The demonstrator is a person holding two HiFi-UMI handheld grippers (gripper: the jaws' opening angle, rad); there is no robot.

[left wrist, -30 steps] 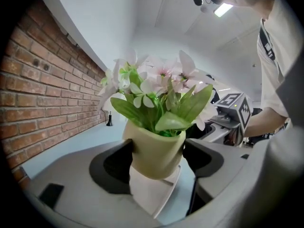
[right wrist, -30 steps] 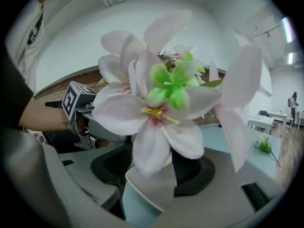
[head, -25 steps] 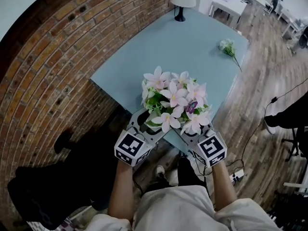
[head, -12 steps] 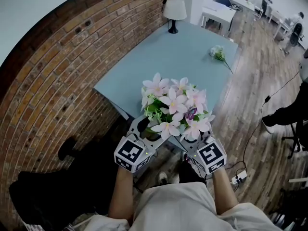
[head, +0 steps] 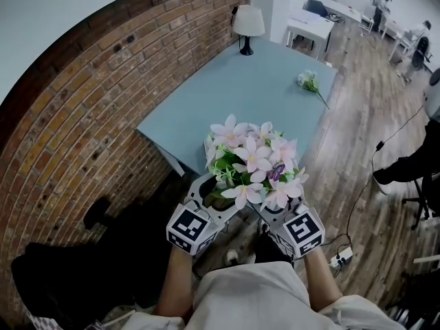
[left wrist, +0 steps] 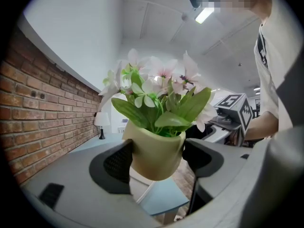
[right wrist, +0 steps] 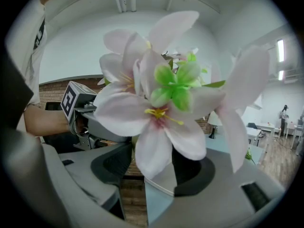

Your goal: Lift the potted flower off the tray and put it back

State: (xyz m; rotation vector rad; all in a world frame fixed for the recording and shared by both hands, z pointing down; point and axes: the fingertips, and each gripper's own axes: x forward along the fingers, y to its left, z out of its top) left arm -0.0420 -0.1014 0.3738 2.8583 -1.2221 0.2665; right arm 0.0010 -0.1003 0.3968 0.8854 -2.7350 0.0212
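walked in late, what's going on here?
A person holds the potted flower in the air by the near corner of the blue table. The left gripper is clamped on the pot. The right gripper reaches in from the other side, jaws wide; blooms hide whether it grips.

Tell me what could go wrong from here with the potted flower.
1. The potted flower hangs at the table's near corner, partly over the floor; a slip could drop it past the edge.
2. The left hand-held gripper pinches a smooth, rounded pot that sits tilted; it might slide out.
3. Blossoms fill the view from the right hand-held gripper, hiding its contact, so its hold is hard to judge.
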